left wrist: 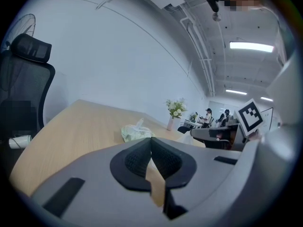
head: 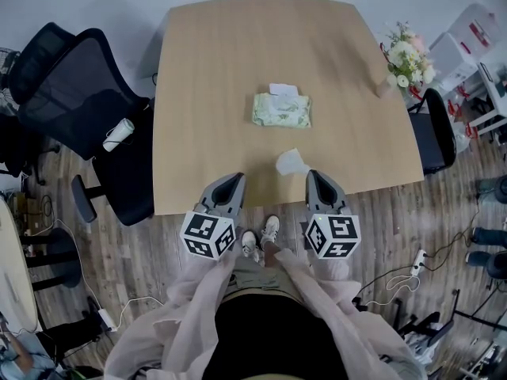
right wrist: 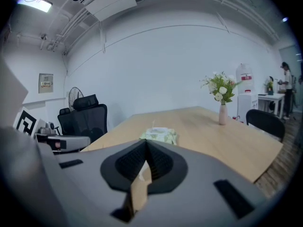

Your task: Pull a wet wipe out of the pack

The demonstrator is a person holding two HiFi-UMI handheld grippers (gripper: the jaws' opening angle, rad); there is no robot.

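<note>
White wipe (head: 291, 162) lies loose on table (head: 206, 93), apart from green pack (head: 281, 110); pull looks done. Left gripper (head: 235, 180), right gripper (head: 314, 177): fingers pressed together, empty.

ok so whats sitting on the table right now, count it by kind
wet wipe pack: 1
loose wipe: 1
vase of flowers: 1
total: 3
</note>
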